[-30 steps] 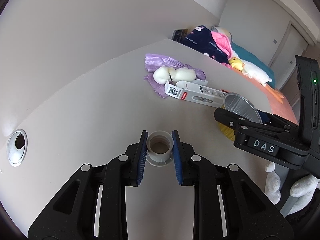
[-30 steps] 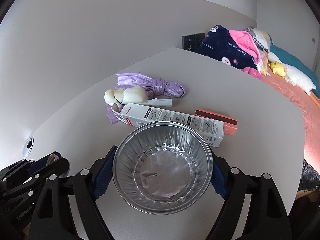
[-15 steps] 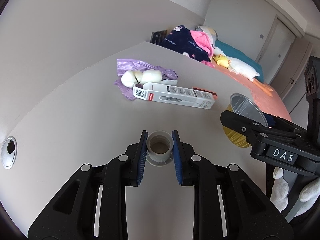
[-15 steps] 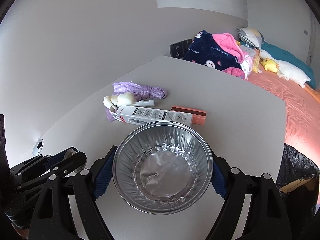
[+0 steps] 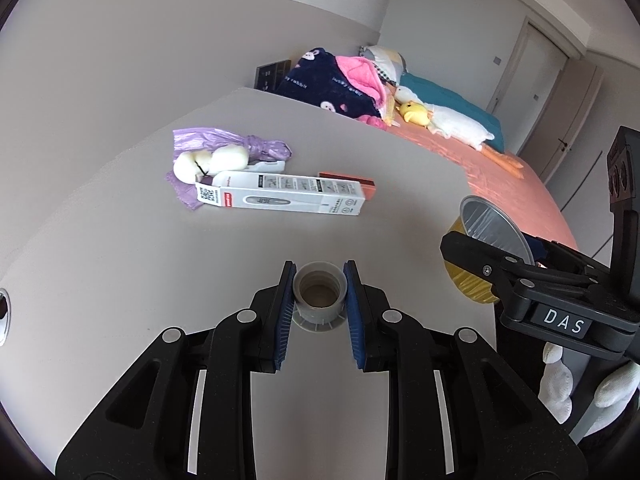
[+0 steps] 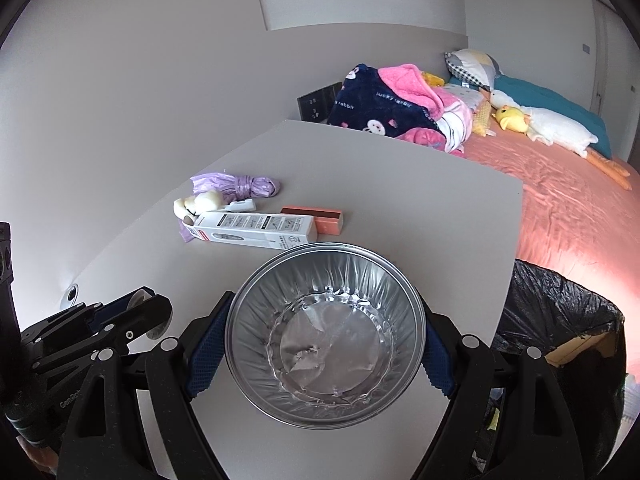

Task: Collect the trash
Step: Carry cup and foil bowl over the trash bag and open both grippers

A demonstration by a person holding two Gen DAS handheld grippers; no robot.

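Foil bowl (image 6: 326,340) fills the right hand-held gripper (image 6: 326,344); only this view shows the black-lined bin (image 6: 560,312) beside the desk (image 6: 400,184) edge. Left hand-held gripper (image 5: 319,296) clamps a bottle cap (image 5: 319,294).

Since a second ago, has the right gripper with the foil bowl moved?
Yes. In the right wrist view the right gripper and its foil bowl have drawn back from the white box, toward the bin.

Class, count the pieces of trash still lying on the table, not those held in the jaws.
4, clustered at the far left: a purple bag, a white lump on it, a long white box in front, a pink box behind that. More may be hidden.
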